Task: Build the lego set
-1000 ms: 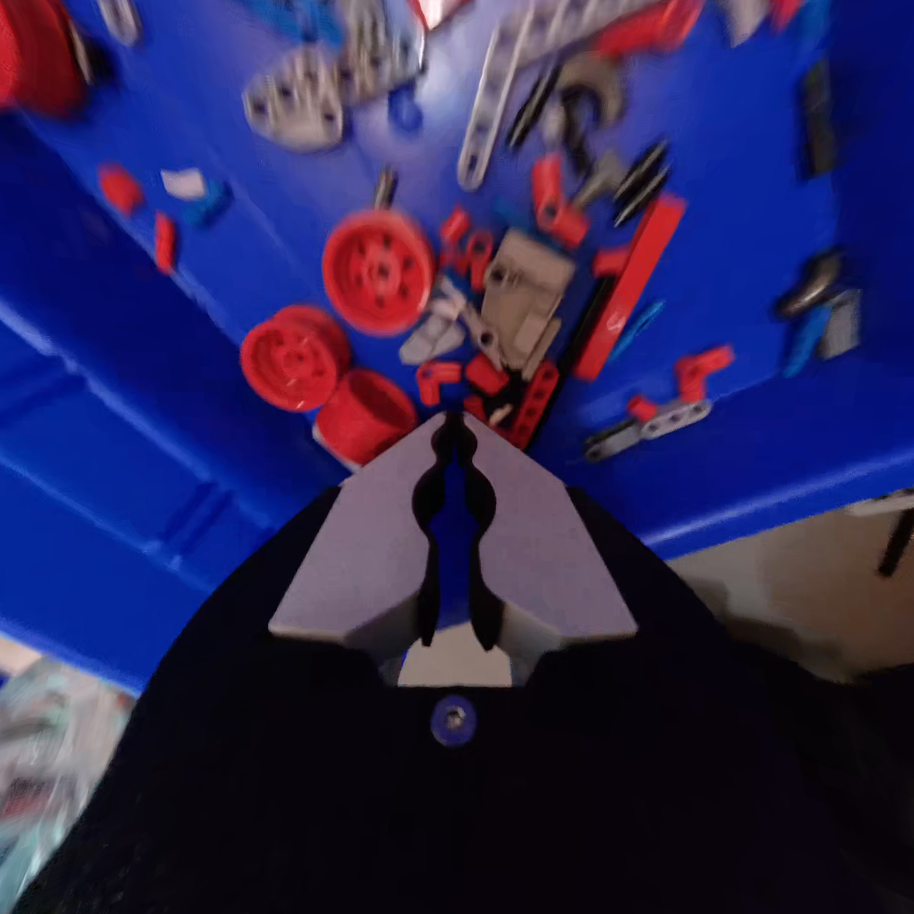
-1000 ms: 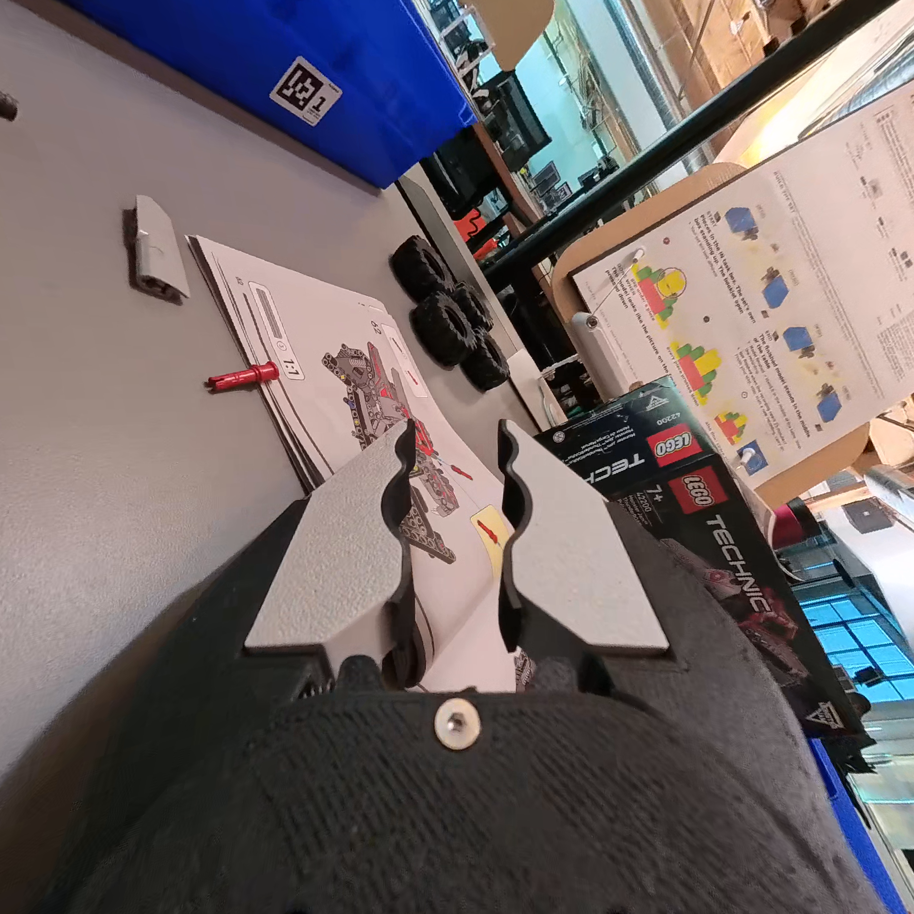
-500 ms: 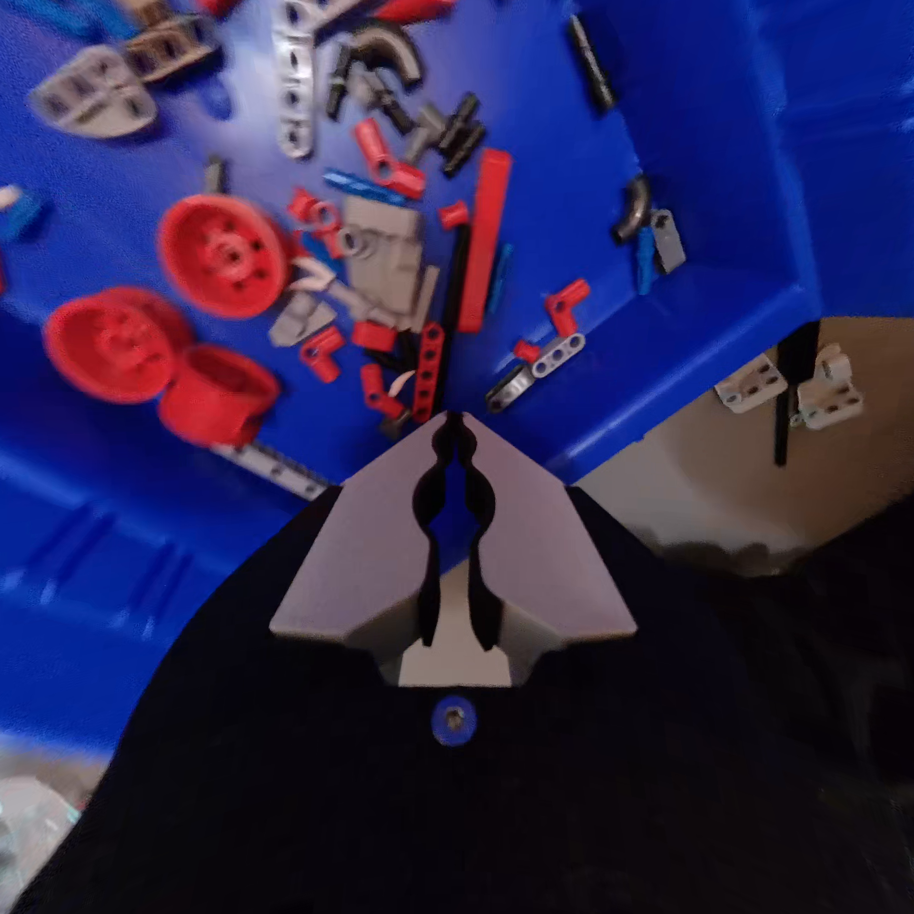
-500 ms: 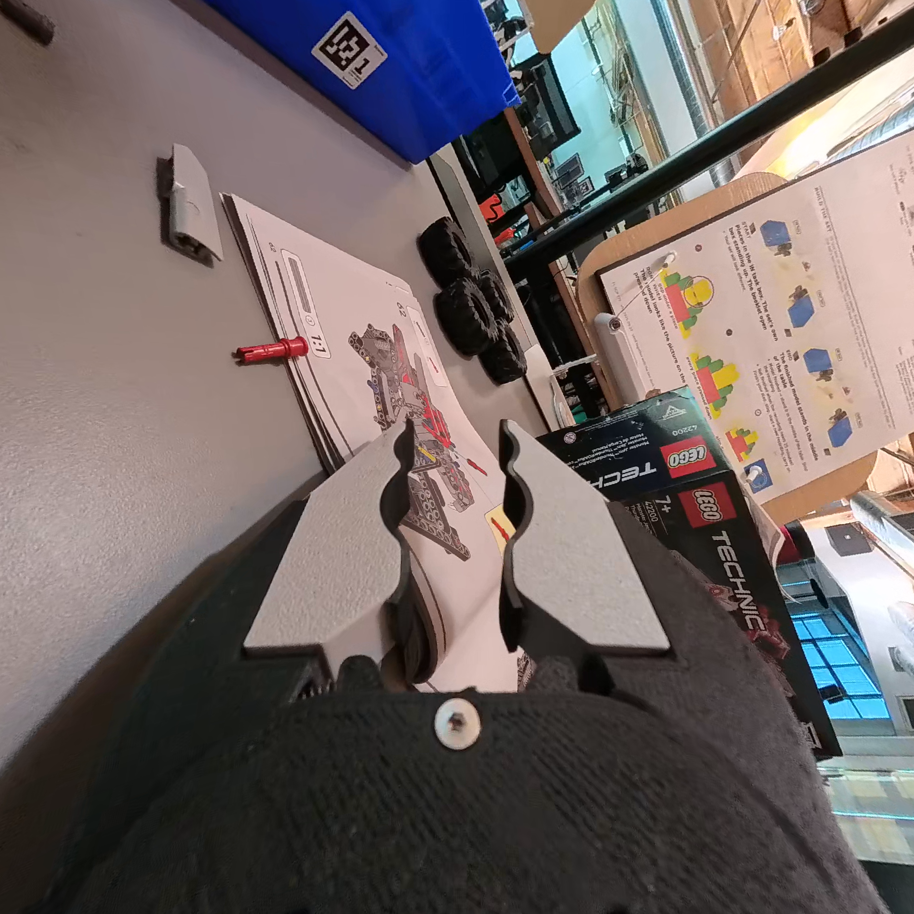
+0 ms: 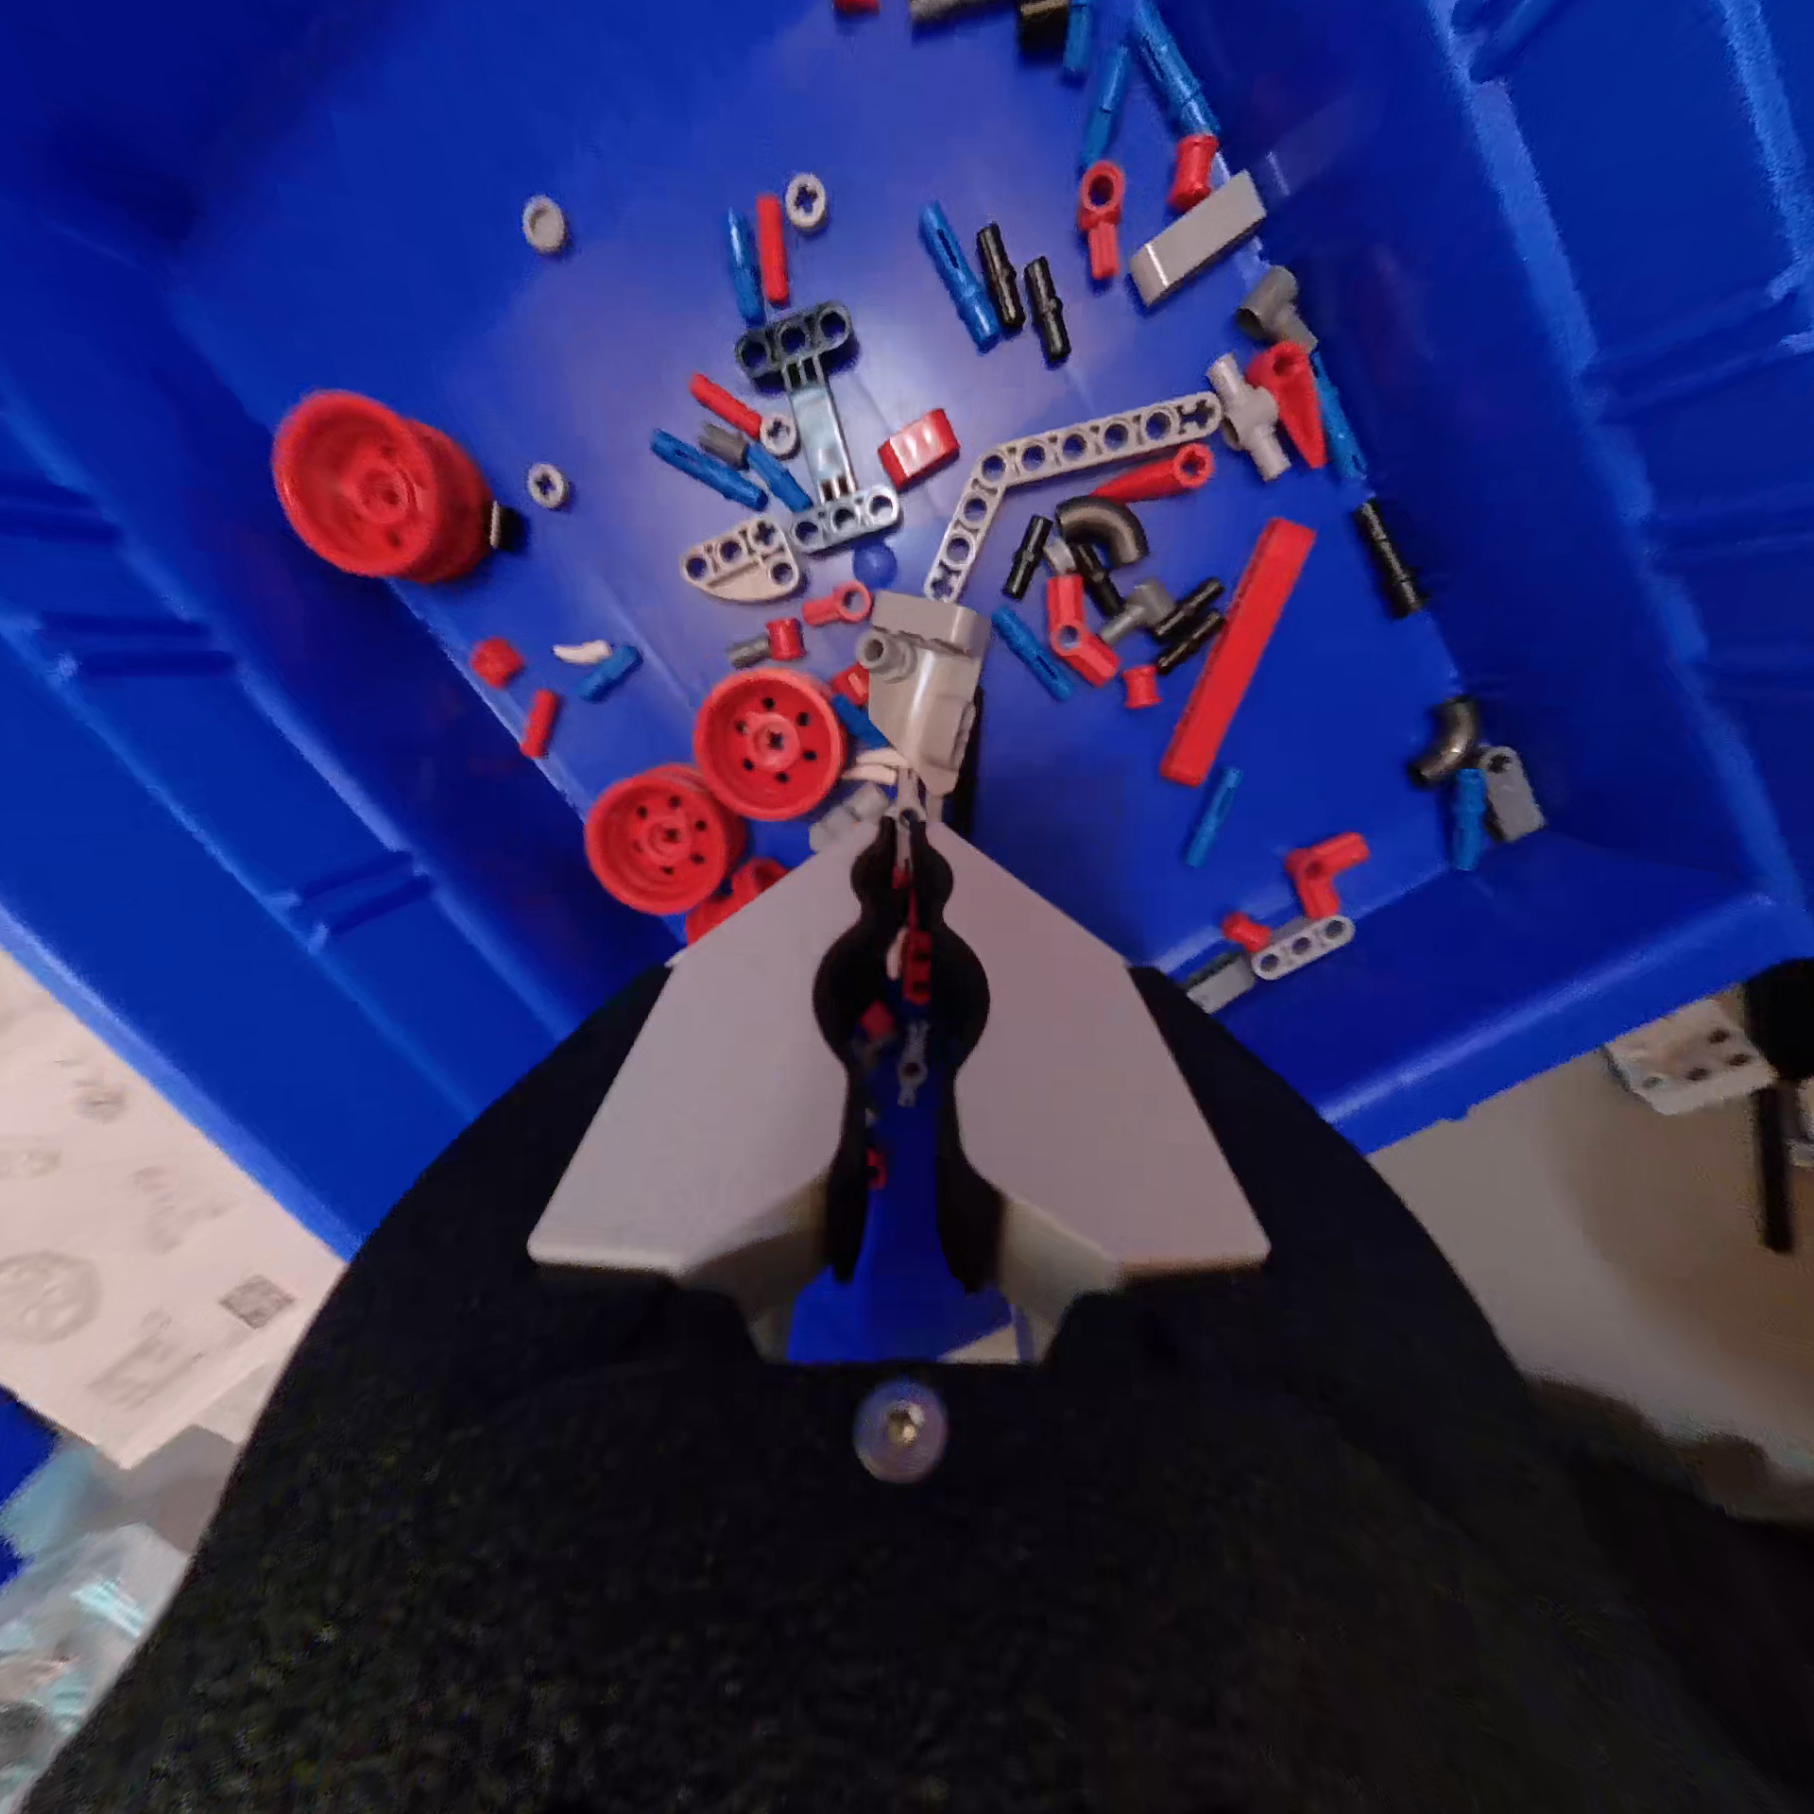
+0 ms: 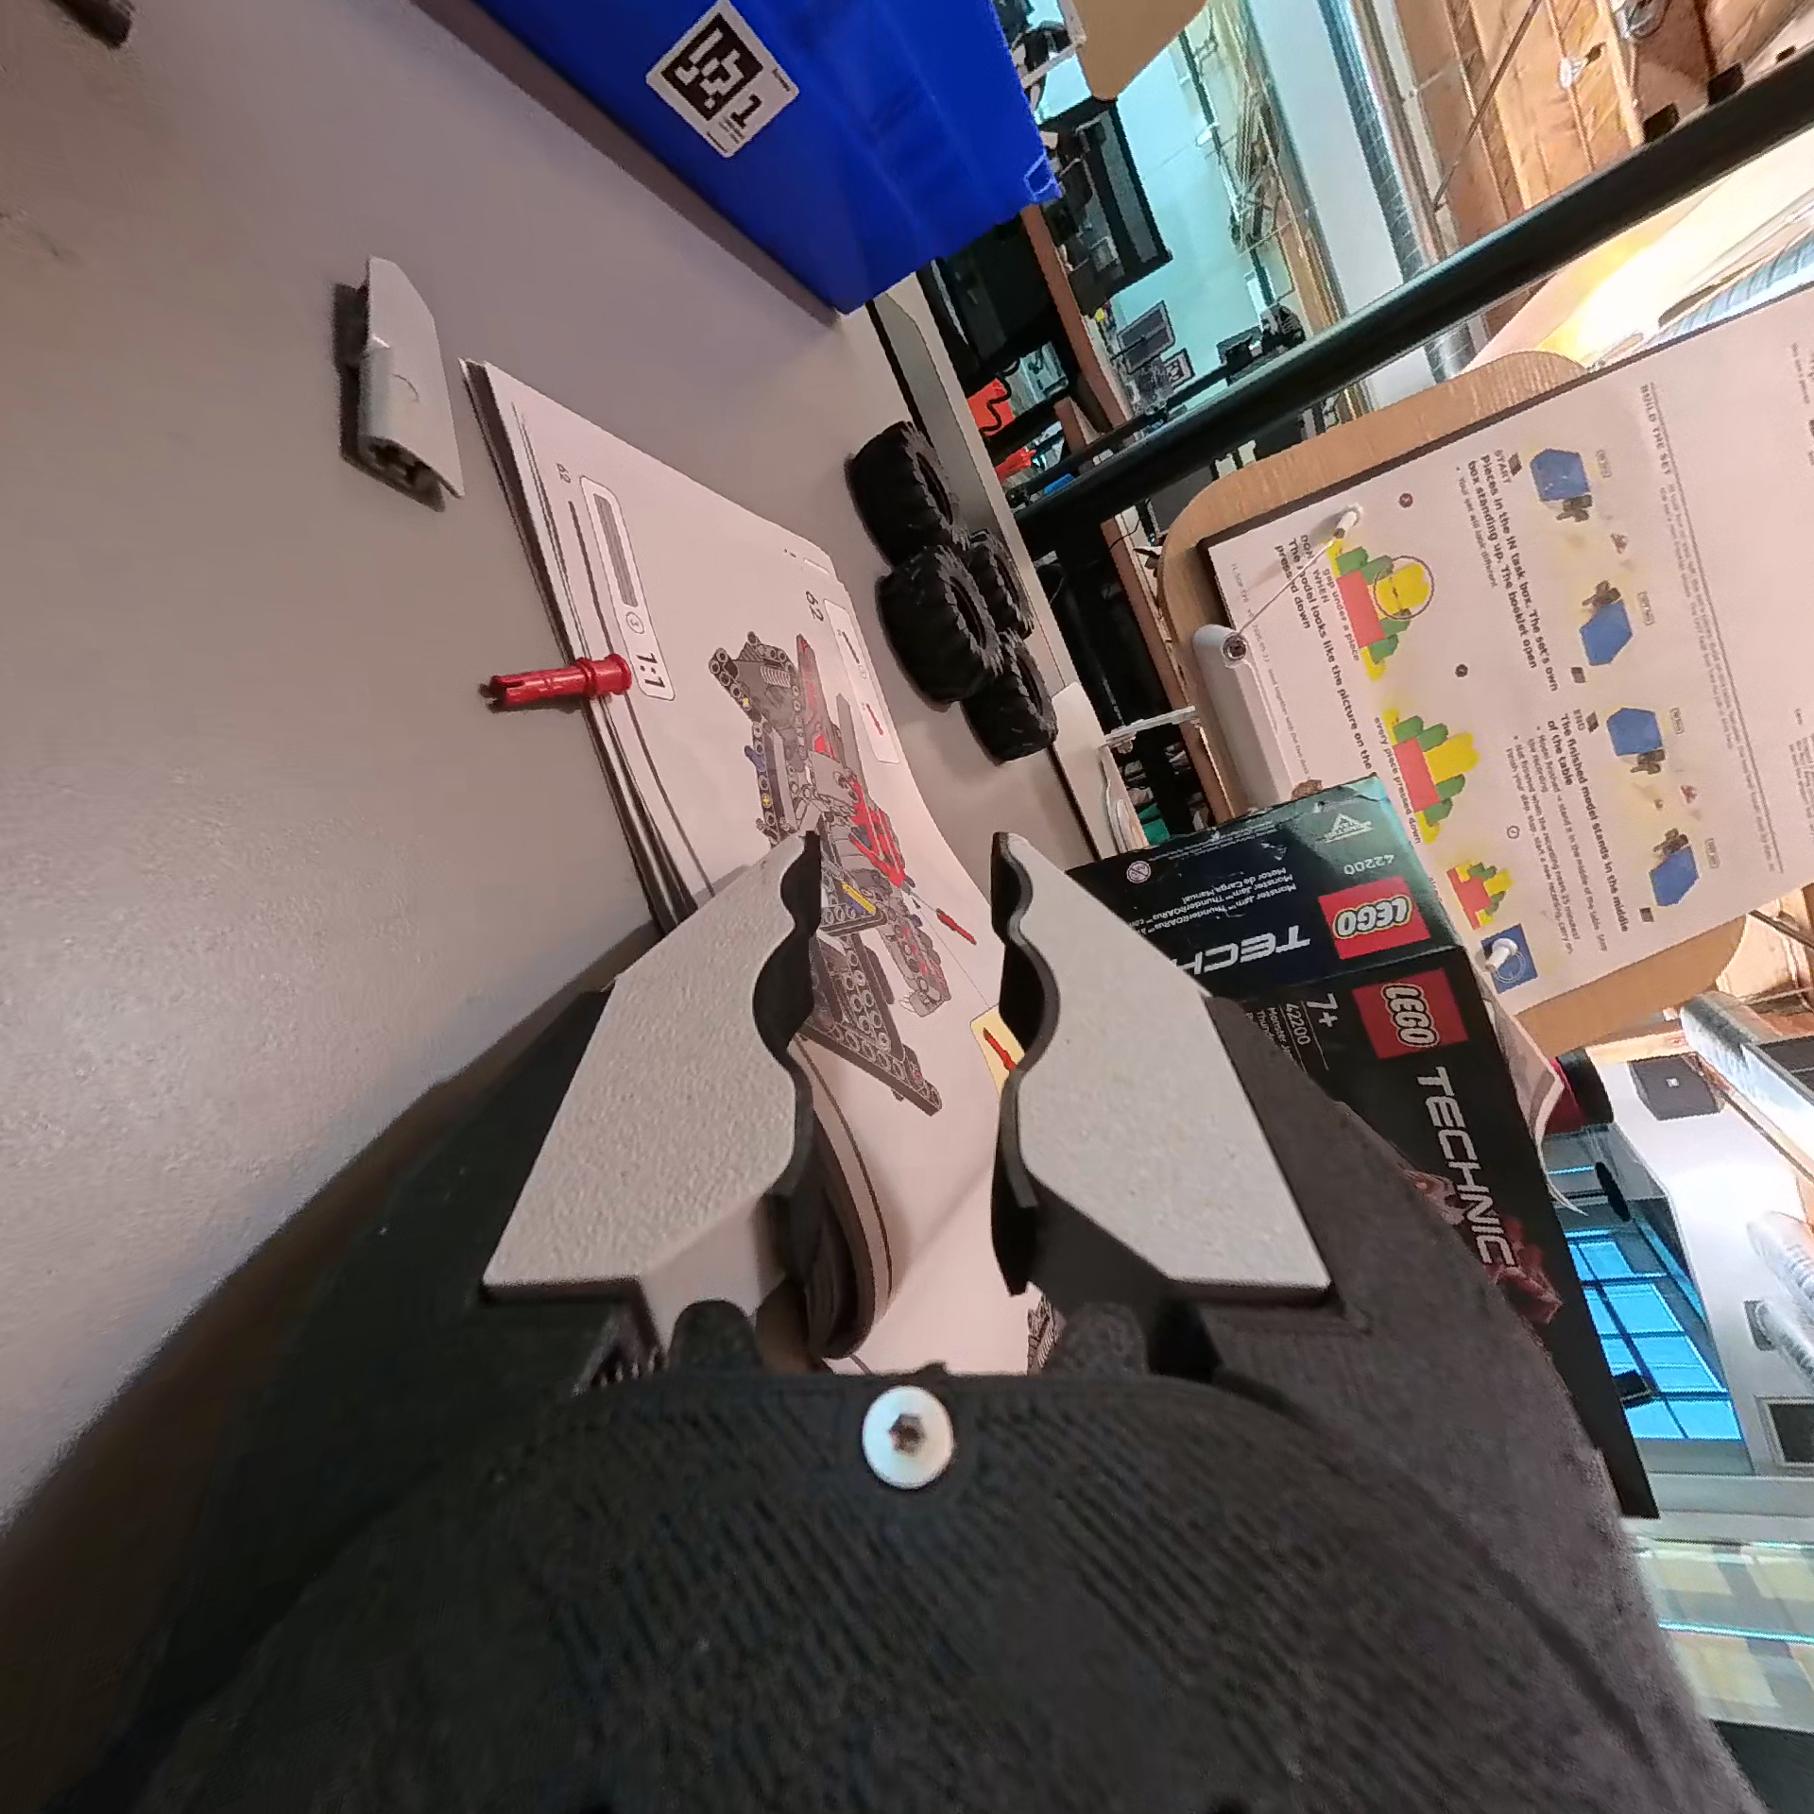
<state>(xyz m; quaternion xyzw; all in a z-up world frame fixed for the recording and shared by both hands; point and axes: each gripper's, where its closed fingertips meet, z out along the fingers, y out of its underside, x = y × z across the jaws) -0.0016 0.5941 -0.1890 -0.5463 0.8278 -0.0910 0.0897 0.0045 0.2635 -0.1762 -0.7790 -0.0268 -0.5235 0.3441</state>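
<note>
Lego pieces (image 5: 982,550) lie loose in the blue bin (image 5: 294,785), so you hover your left gripper (image 5: 908,834), fingers together and empty, above them to choose. Your right gripper (image 6: 908,864), fingers apart, waits over the instruction booklet (image 6: 746,707).

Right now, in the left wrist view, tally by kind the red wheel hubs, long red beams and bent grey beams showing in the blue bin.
Red wheel hubs: 4 (one partly hidden)
Long red beam: 1
Bent grey beam: 1
Total: 6
</note>
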